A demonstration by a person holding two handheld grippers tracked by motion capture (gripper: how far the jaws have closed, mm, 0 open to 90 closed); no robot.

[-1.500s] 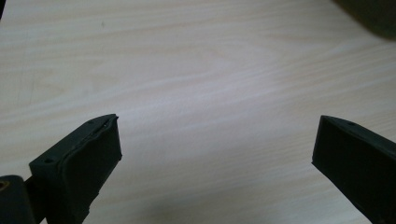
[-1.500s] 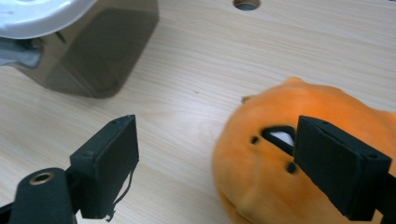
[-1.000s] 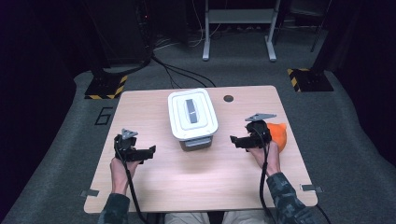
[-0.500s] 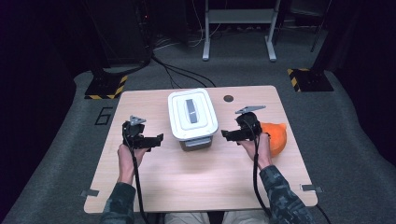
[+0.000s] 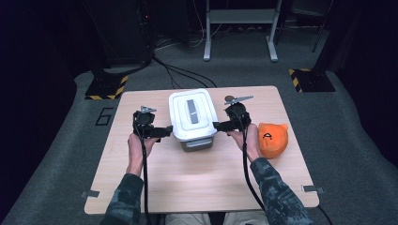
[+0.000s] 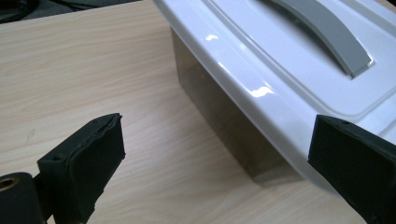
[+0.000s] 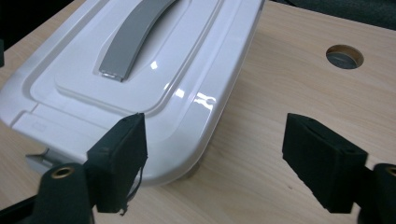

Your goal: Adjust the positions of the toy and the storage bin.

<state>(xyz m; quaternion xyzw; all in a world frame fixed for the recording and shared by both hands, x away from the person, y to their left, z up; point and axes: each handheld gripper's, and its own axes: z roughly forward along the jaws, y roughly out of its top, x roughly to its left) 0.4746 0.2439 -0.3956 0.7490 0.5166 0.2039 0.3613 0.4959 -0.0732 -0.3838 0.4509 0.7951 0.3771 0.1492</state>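
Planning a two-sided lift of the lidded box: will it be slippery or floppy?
The lid looks glossy, so pads may slip on its rim. The box seems stiff plastic, unlikely to flop. Lifted by the rim, the lid might come off.

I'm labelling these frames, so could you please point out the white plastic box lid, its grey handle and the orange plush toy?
White plastic box lid (image 5: 202,127): high view, front rim.
Grey handle (image 7: 132,39): right gripper view, middle.
Orange plush toy (image 5: 273,139): high view, face.

Box contents hidden under white lid; lid cut off by frame edges in both gripper views.
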